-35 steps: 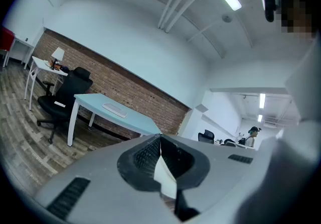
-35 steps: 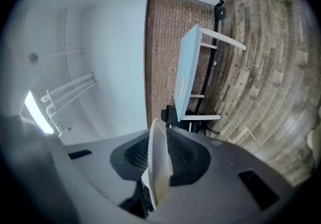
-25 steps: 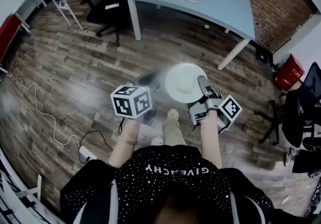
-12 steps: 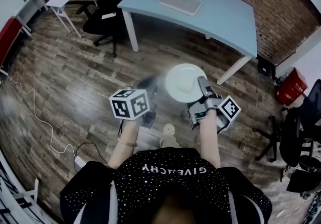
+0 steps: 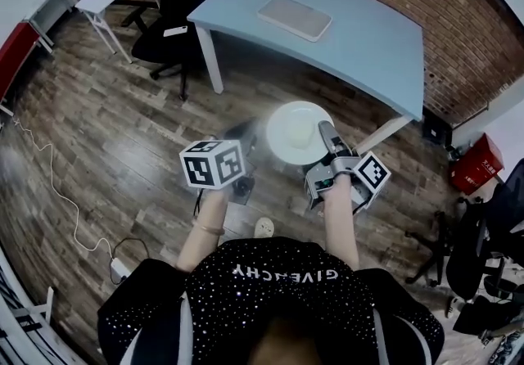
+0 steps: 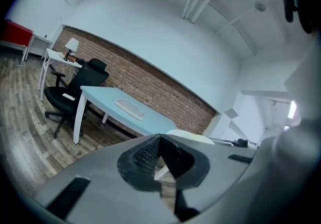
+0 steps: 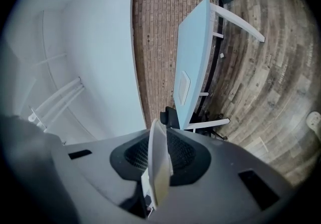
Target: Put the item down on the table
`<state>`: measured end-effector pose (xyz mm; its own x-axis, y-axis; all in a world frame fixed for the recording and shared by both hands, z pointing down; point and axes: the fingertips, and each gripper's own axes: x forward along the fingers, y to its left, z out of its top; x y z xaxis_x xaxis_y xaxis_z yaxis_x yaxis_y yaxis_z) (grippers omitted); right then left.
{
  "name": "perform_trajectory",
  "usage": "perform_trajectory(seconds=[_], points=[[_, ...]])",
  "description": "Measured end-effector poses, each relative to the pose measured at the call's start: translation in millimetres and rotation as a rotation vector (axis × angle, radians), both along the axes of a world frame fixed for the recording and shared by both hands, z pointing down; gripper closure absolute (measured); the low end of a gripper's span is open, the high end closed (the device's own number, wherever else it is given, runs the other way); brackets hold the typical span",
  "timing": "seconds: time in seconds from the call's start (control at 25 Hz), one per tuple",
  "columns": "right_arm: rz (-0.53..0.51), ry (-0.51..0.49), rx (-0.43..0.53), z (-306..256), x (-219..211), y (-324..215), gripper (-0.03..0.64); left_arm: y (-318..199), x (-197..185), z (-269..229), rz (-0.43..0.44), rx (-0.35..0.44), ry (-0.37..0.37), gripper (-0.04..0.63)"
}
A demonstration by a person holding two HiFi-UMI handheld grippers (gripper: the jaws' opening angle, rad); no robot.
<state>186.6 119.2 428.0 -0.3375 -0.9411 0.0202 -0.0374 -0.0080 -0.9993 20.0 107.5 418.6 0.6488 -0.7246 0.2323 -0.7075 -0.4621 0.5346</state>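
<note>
Closer than before, the blue table (image 5: pixel 368 36) lies beyond the white plate (image 5: pixel 286 132), clamped by the right gripper (image 7: pixel 159 163); the left gripper (image 6: pixel 159 138) appears closed, empty.

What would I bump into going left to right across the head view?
white cable → left gripper → plate → right gripper holding the plate's edge → red box

Pale blue rectangular surface (image 5: pixel 364 48) on white legs (image 5: pixel 210 56), at 12 to 1 o'clock in the head view, standing on a wood-plank floor (image 5: pixel 98 134). A single flat, pale pad (image 5: pixel 295 17) with rounded corners lies directly on it, toward 10 o'clock of its centre.
</note>
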Motion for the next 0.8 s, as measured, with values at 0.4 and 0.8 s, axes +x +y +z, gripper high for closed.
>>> perform_trajectory(seconds=[0.4,0.8], points=[[-0.041,-0.051,-0.055,14,0,-52,0.552,-47,5,11,-0.036,-0.049,0.004,0.585],[-0.013,-0.109,-0.043,26,10,-94,0.554,-90,17,28,-0.024,-0.047,0.043,0.586]])
